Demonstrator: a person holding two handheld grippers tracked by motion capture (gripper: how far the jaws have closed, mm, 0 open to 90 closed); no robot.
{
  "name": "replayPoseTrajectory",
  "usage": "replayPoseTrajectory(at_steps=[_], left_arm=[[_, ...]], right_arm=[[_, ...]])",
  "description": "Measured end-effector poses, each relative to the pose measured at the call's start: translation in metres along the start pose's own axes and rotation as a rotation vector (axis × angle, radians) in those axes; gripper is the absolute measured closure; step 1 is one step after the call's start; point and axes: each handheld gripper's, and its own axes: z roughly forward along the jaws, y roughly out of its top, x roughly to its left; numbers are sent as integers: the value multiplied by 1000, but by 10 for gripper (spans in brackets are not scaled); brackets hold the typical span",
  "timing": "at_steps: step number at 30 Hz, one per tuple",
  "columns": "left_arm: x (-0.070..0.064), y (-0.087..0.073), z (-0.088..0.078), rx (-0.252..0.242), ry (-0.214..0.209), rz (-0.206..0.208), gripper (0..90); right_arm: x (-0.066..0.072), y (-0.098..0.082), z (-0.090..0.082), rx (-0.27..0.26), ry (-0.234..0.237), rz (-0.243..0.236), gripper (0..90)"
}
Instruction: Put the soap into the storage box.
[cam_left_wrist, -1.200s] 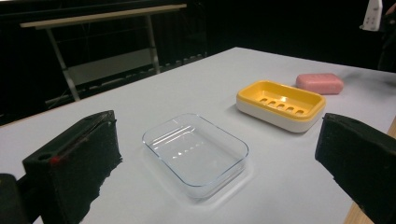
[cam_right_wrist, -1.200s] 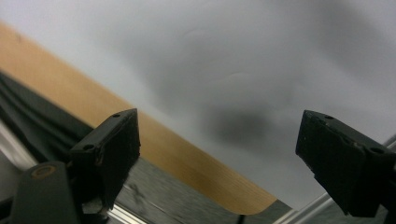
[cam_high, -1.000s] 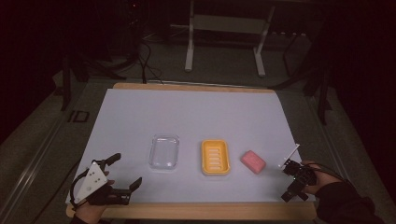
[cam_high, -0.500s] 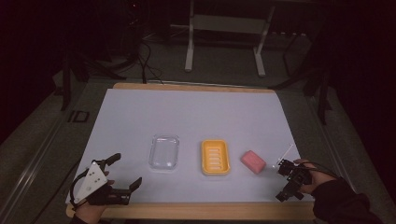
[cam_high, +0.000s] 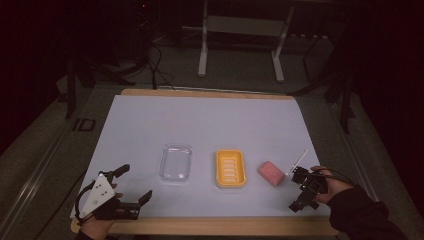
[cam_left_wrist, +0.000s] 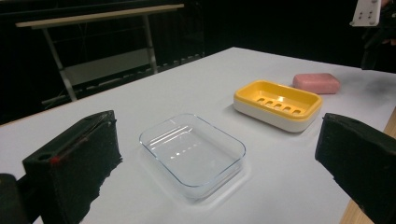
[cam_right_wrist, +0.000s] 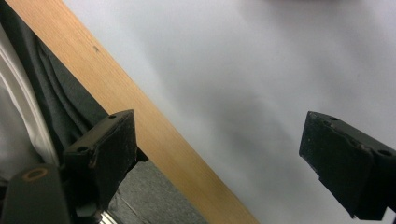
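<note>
A clear shallow dish (cam_high: 176, 163) lies left of centre on the white table (cam_high: 200, 125). To its right sit a yellow soap dish (cam_high: 230, 168) and, beyond that, a pink soap bar (cam_high: 270, 173). My left gripper (cam_high: 134, 182) rests near the front left corner, open and empty. Between its jaws I look across the clear dish (cam_left_wrist: 194, 151) at the yellow soap dish (cam_left_wrist: 278, 102) and the soap bar (cam_left_wrist: 316, 82). My right gripper (cam_high: 299, 200) hangs just right of the soap, tilted toward the front edge. That right gripper (cam_right_wrist: 224, 149) is open and empty over bare table.
The table's wooden front edge (cam_right_wrist: 140, 116) runs under my right gripper's jaws, with dark clothing below it. A metal stand (cam_high: 240, 45) and cables lie on the floor behind the table.
My right gripper has shifted a little to the left, toward the soap and the front edge. The left gripper and the three objects have stayed still.
</note>
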Motion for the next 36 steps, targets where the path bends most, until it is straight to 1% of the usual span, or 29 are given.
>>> replayPoseTrajectory(at_steps=[1,5,6,8,9,10,11,12,13,15,16,17,19,20,22,25,27,30,32,34,36], left_arm=[[0,0,0,0,0,0,2],[0,0,0,-3,-5,-4,2],[0,0,0,-3,-5,-3,2],[0,0,0,-4,-8,-6,2],[0,0,0,-5,-7,-5,2],[0,0,0,-5,-8,-5,2],[0,0,0,-5,-9,-5,2],[0,0,0,-4,-10,-3,2],[0,0,0,-4,-10,-2,2],[0,0,0,-4,-11,-2,2],[0,0,0,-2,-11,0,2],[0,0,0,-2,-12,0,2],[0,0,0,-2,-12,1,2],[0,0,0,-2,-12,0,2],[0,0,0,-1,-12,1,2],[0,0,0,1,-14,2,2],[0,0,0,-1,-13,1,2],[0,0,0,-3,-13,0,2],[0,0,0,-3,-14,1,2],[0,0,0,-3,-14,1,2],[0,0,0,-3,-14,-1,2]], right_arm=[[0,2,-1,-7,2,1,109],[-1,8,-4,-39,-20,-8,108],[0,10,-4,-41,-28,-18,108],[0,13,-5,-35,-29,-26,108],[0,14,-5,-33,-38,-38,108],[2,16,-5,-32,-44,-40,107],[3,17,-5,-36,-60,-50,106],[4,18,-4,-46,-76,-57,107],[4,20,-4,-55,-81,-64,106],[5,23,-4,-68,-76,-63,106],[4,24,-4,-73,-76,-78,106],[5,26,-4,-75,-73,-71,106],[3,29,-4,-84,-77,-72,106],[3,30,-4,-89,-78,-63,106],[1,33,-5,-104,-83,-67,106],[-1,38,-5,-135,-87,-55,106],[-2,41,-4,-149,-81,-45,106],[-4,45,-2,-154,-78,-46,107],[-5,47,-1,-163,-84,-60,107],[-6,49,1,-172,-86,-64,107],[-8,51,2,-190,-87,-74,107]])
